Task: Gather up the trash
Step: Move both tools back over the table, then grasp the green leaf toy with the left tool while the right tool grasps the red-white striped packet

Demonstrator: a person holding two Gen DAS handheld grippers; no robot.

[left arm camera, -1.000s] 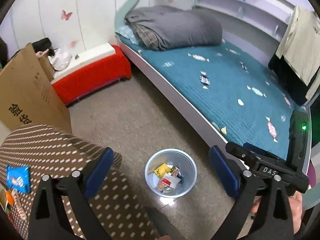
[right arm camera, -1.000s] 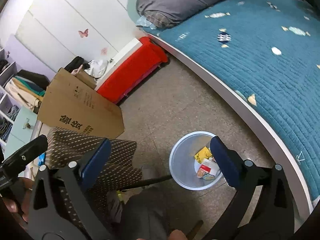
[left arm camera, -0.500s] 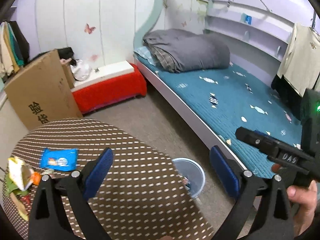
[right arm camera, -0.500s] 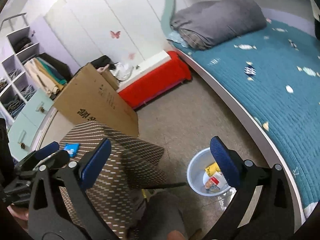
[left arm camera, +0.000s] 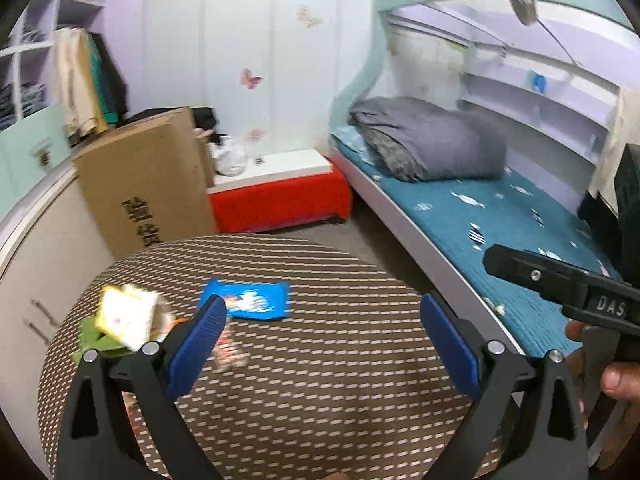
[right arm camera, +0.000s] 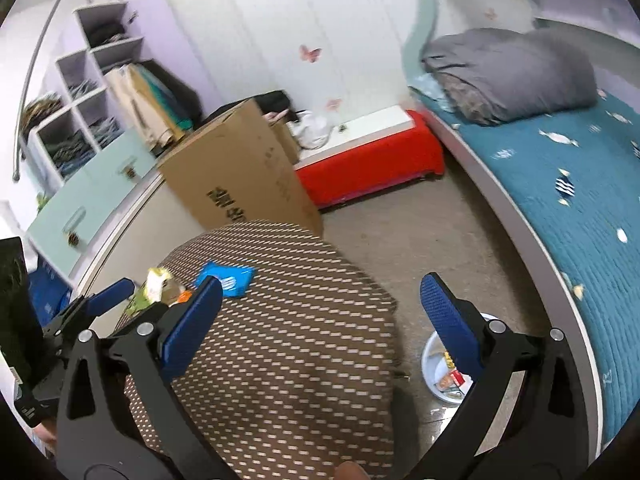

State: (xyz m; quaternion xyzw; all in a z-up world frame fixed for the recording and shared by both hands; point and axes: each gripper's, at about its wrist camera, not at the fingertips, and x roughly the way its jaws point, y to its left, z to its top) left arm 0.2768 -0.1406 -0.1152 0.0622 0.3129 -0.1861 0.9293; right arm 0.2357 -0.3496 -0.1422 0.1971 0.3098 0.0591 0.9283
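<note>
Over the brown dotted table (left arm camera: 320, 380), both tongs gape wide and hold nothing.

Nearest, the left gripper (left arm camera: 322, 346) hangs above the tabletop with its blue pads far apart; the right gripper (right arm camera: 320, 326) is spread just as wide over the table's right edge. On the table's left side lies the trash: a blue wrapper (left arm camera: 250, 300) flat on the cloth, a yellow-white carton (left arm camera: 126, 316) on green packaging at the left rim, and a blurred small wrapper (left arm camera: 228, 348) just beside the left pad. On the floor to the right, between table and bed (right arm camera: 560, 184), stands the bin (right arm camera: 434, 364) with scraps inside. Farther off, a cardboard box (right arm camera: 240, 176) leans behind the table, and a red bench (right arm camera: 368, 164) sits against the far wall.
</note>
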